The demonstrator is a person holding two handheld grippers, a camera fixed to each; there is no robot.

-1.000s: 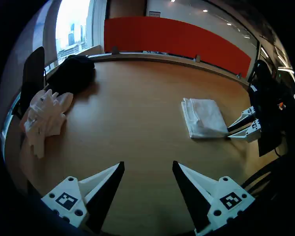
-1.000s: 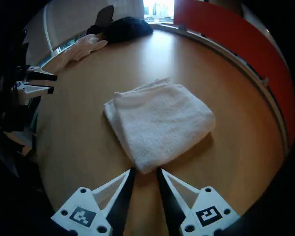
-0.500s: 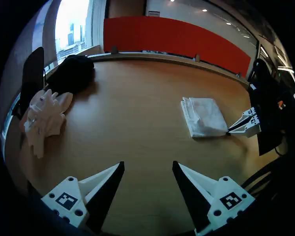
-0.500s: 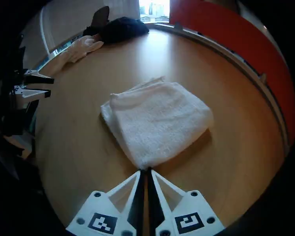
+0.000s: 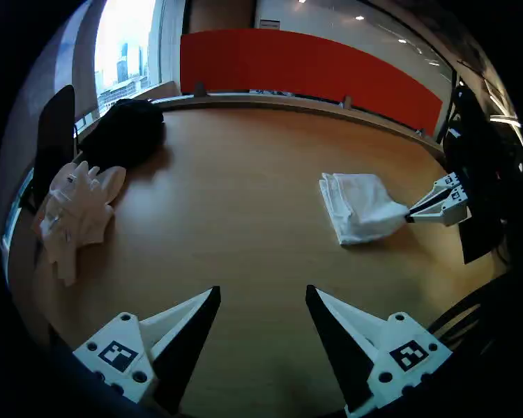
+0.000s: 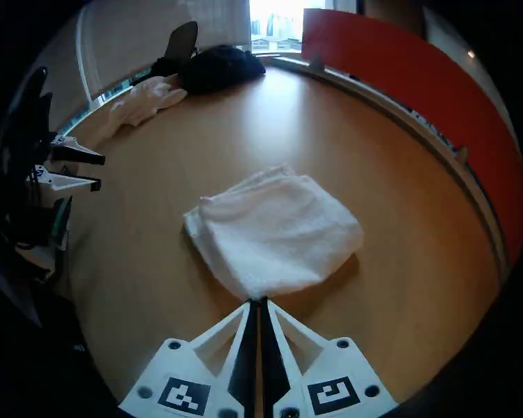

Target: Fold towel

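Observation:
A white folded towel (image 6: 275,233) lies on the wooden table (image 6: 331,125). My right gripper (image 6: 259,303) is shut on the towel's near corner and holds that corner raised a little off the table. In the left gripper view the same towel (image 5: 355,202) sits at the right, with the right gripper (image 5: 409,213) pinching its corner. My left gripper (image 5: 261,296) stands open above bare table, well apart from the towel. It also appears at the left of the right gripper view, the left gripper (image 6: 97,173) open there too.
A heap of white cloth (image 5: 77,209) and a black bag (image 5: 125,129) lie at the table's far left. A red partition (image 5: 310,70) runs along the back edge. A dark chair (image 5: 56,132) stands by the window.
My right gripper closed on the towel's near corner and lifted it slightly, pulling back a little. The left gripper stayed still.

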